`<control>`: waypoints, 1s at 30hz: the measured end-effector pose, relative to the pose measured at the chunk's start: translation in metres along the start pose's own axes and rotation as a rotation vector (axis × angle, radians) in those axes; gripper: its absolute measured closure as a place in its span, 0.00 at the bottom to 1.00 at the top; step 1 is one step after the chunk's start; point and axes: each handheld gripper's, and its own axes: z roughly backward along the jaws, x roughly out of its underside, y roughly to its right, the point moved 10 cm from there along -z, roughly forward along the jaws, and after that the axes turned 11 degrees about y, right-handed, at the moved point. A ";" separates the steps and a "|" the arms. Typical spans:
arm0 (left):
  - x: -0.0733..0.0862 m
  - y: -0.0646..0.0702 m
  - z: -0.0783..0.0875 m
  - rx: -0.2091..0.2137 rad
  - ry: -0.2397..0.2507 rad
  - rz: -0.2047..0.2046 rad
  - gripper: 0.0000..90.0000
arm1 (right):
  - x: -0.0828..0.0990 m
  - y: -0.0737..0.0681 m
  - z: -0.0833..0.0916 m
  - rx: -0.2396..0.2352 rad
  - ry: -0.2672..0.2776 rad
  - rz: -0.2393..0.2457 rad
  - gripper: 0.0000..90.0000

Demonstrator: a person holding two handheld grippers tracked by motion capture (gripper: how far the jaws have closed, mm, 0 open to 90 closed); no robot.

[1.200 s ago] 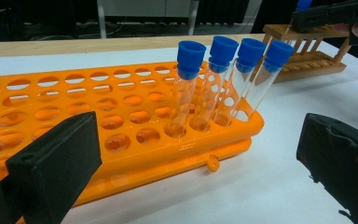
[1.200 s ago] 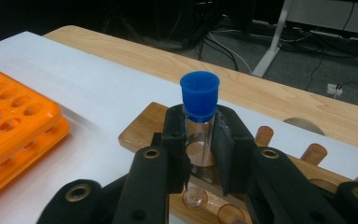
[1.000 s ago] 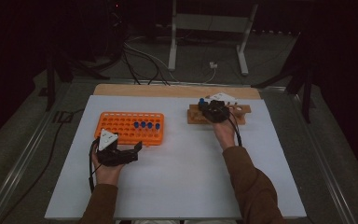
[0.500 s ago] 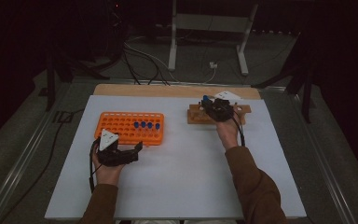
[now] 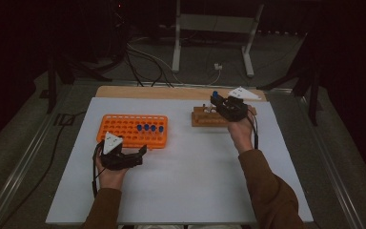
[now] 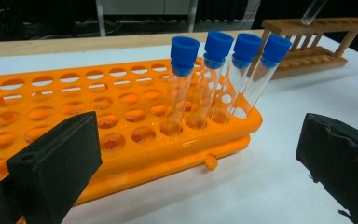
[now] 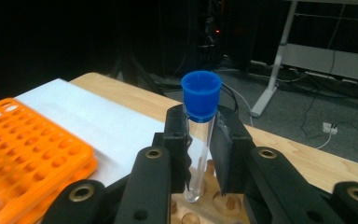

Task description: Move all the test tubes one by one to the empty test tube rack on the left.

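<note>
My right gripper (image 7: pixel 199 154) is shut on a clear test tube (image 7: pixel 199 144) with a blue cap, held upright, its lower end just above the holes of the wooden rack (image 7: pixel 214 205). From above, the right gripper (image 5: pixel 218 103) hangs over the wooden rack (image 5: pixel 205 118) at the far right of the mat. My left gripper (image 6: pixel 191 163) stands open with nothing between its black pads (image 6: pixel 56 158), close to the near edge of the orange rack (image 6: pixel 121 116), which holds several blue-capped tubes (image 6: pixel 214 74). In the high view the left gripper (image 5: pixel 140 155) sits just in front of the orange rack (image 5: pixel 124 129).
A white mat (image 5: pixel 186 181) covers the table, with a wooden strip (image 5: pixel 147 92) along its far edge. Cables and a metal stand (image 5: pixel 209 43) lie on the dark floor beyond. The wooden rack (image 6: pixel 312 42) also appears far off in the left gripper view.
My right gripper has risen with the tube, lifting it up out of the wooden rack. The left gripper has stayed in place.
</note>
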 end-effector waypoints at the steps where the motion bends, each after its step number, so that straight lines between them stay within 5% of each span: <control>1: -0.001 0.001 0.000 0.002 0.000 -0.006 0.01 | 0.000 -0.002 0.003 -0.009 -0.002 0.001 0.86; 15: -0.019 0.013 0.000 0.005 0.044 -0.045 0.01 | 0.021 -0.035 0.030 -0.131 -0.028 -0.054 0.86; 30: -0.029 0.040 -0.002 0.069 0.051 -0.068 0.01 | 0.044 -0.057 0.054 -0.187 -0.078 -0.089 0.86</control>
